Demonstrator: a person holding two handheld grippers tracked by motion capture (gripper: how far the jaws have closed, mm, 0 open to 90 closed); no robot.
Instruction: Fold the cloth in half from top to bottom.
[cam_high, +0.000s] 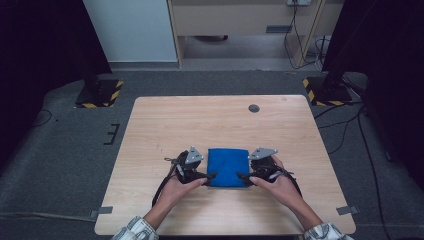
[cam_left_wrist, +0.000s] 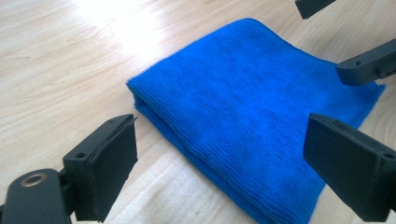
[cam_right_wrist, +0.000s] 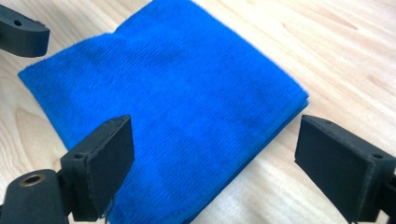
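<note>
A folded blue cloth (cam_high: 228, 167) lies flat on the light wooden table (cam_high: 200, 120), near the person's edge and about midway across, squared into a compact pad of several layers. The left gripper (cam_high: 209, 176) sits just beside the cloth's left near corner, held in the left hand (cam_high: 177, 189); the right gripper (cam_high: 241, 176) sits just beside the right near corner, held in the right hand (cam_high: 280, 187). The two tools face each other across the cloth's near edge. In the left gripper view the jaws stand spread wide: one pad is over bare wood to the left of the cloth's (cam_left_wrist: 252, 126) folded edge, the other is low at the right over the cloth's surface, and neither pad presses on the fabric. The stacked layers show along the fold nearest that gripper. In the right gripper view the jaws are likewise spread wide: the left pad hangs over the cloth (cam_right_wrist: 177, 107), the right pad over bare wood beyond its folded edge, with a clear gap between pads and fabric. Nothing is pinched in either tool. The far jaw tips of the opposite gripper appear at the upper margin of each gripper view, also apart. The cloth rests on the table, unheld.
</note>
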